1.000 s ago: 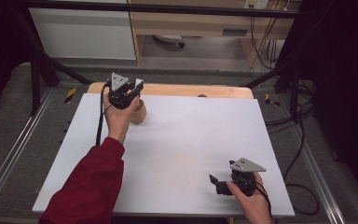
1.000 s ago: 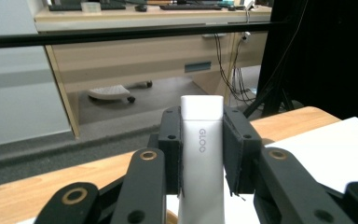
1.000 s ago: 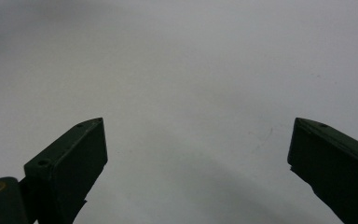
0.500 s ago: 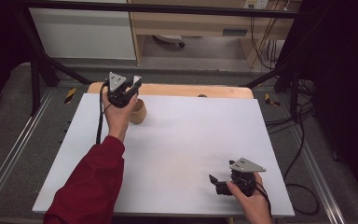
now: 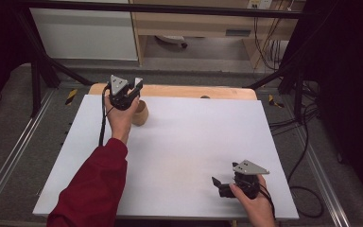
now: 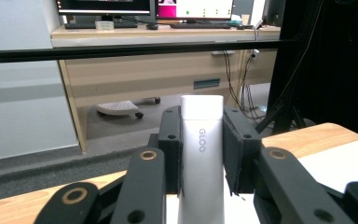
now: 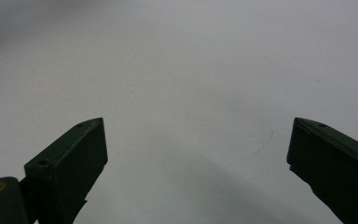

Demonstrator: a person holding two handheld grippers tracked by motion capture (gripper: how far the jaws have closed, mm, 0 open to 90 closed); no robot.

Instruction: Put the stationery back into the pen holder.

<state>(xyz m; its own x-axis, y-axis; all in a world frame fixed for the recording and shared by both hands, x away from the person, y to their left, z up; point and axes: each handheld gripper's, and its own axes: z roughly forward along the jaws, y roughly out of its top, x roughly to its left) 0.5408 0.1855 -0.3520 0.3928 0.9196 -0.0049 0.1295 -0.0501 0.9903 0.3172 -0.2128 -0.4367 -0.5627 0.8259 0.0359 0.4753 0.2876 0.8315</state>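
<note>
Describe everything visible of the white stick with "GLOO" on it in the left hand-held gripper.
The white glue stick with grey "GLOO" lettering is a smooth, plastic-looking, flat-topped tube. It stands upright, clamped between the two black pads of the left hand-held gripper, one on each side; its top rises above them. The high view places the gripper at the table's far left, above a small wooden cup.

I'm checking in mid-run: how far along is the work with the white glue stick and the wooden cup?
Done: the left gripper has the white GLOO stick clamped between its jaws. In hand: it is held at the table's far edge beside the wooden cup. Left: the stick is not in the cup yet. The right gripper rests open on the white table.
</note>
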